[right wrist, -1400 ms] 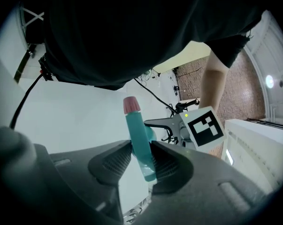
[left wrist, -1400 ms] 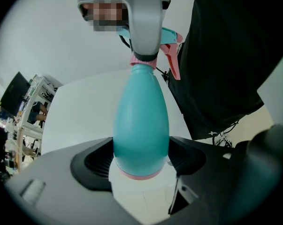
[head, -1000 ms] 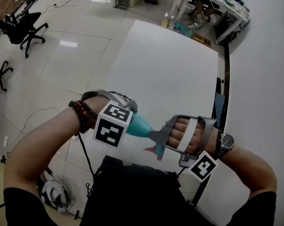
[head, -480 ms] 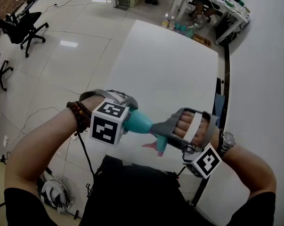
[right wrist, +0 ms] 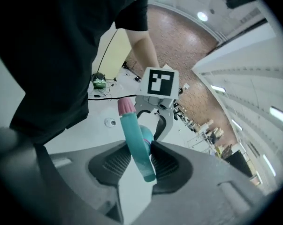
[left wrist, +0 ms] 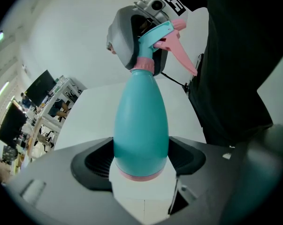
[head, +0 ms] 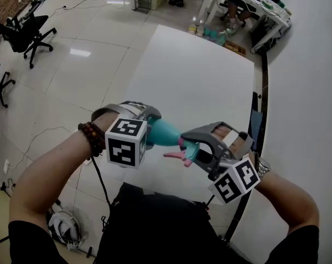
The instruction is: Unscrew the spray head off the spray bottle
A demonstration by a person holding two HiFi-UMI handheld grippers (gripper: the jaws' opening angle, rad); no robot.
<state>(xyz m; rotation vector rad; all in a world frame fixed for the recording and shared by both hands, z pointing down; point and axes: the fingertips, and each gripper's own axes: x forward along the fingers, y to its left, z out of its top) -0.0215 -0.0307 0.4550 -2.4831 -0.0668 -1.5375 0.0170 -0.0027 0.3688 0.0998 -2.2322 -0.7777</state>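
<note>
White tabletop (head: 193,76) fills the middle of the head view, with pale floor tiles (head: 72,76) to its left and one office chair (head: 31,32) plain in the far corner. Over the table's near end we hold one spray bottle (head: 164,132) roughly level between our two tools.

Our left gripper (left wrist: 141,165) has its jaws spread wide around the teal body, the pads pressing on it near the base. Our right gripper (right wrist: 142,156) has its jaws set narrower and clamped on the spray head (right wrist: 132,130).

Only the left gripper view shows the pink collar (left wrist: 142,64) where the head meets the neck, and the pink band (left wrist: 139,174) round the bottle's bottom. It also shows the pink trigger (left wrist: 181,55) pointing away to the right. Only the right gripper view shows the pink nozzle tip (right wrist: 126,107), a brick wall (right wrist: 179,46) far behind, and the left tool's marker cube (right wrist: 157,82) face-on.

The curved lens distorts the collar, so we cannot tell whether it sits fully down on the neck.

We count one bottle, one spray head, two grippers, two marker cubes, and one beaded bracelet (head: 93,138) on the left wrist.
</note>
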